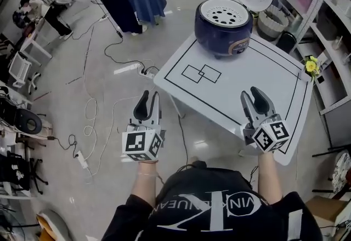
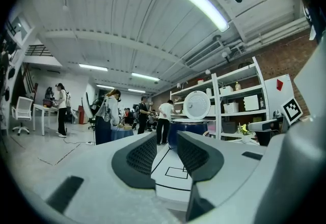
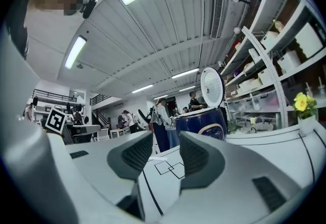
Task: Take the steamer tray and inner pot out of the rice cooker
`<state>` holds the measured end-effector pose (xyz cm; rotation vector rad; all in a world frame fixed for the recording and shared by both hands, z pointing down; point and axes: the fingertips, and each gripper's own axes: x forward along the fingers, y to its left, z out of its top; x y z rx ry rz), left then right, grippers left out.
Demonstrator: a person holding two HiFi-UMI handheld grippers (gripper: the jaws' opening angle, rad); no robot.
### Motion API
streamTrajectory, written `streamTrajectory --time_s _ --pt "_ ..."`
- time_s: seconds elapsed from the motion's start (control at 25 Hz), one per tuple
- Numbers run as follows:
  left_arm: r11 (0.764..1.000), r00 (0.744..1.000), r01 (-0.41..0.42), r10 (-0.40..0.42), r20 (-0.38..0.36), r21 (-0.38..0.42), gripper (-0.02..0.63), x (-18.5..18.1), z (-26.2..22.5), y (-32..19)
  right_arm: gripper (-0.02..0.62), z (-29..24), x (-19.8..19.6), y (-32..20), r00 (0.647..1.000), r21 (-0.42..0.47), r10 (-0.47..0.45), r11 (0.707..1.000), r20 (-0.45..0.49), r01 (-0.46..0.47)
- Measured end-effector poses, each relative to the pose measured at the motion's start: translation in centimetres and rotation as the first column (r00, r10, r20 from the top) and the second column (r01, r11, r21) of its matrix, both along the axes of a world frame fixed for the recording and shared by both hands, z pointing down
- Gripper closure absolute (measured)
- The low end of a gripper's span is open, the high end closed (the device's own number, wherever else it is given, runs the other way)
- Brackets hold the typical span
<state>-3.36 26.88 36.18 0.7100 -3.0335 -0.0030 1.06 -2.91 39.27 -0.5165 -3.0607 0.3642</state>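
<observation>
The left gripper (image 1: 149, 97) and right gripper (image 1: 251, 93) hold nothing, fingers spread, near the counter (image 1: 241, 89); the rice cooker (image 1: 223, 32) stands open, steamer tray (image 1: 224, 12) inside.

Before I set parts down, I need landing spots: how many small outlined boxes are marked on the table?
2. Both lie on the table, in front of the rice cooker: the left box and the right box, overlapping at one corner. None looks hidden.

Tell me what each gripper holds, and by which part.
Nothing is held. The left gripper and the right gripper both have their jaws apart and empty, well short of the rice cooker.
</observation>
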Motion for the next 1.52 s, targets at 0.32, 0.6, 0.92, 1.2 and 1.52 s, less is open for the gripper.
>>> streamTrajectory --time_s 0.32,0.6,0.92,1.2,1.52 --pt "0.996 0.996 -0.084 0.084 0.009 0.005 0.512 -4.3 0.6 0.1 0.449 -0.1 -1.9 1.0 0.998 0.028 0.069 0.997 -0.003 -0.069" --pt "0.987 0.987 -0.159 0.16 -0.004 0.023 0.512 -7.2 1.2 -2.5 0.449 0.0 -3.0 0.0 0.993 0.052 0.112 0.993 -0.026 -0.11" --pt "0.973 0.973 -0.229 0.229 0.001 0.036 0.512 -12.4 0.8 -6.2 0.449 -0.2 -6.6 -2.9 0.985 0.045 0.17 0.985 -0.026 -0.168" --pt "0.961 0.962 -0.274 0.274 0.0 0.045 0.512 -19.0 0.2 -9.7 0.449 -0.4 -11.8 -5.2 0.979 0.047 0.203 0.978 -0.033 -0.202" --pt "0.943 0.944 -0.329 0.33 -0.014 0.055 0.512 -24.0 -0.1 -13.7 0.449 -1.0 -15.9 -7.7 0.971 0.048 0.236 0.971 -0.041 -0.234"
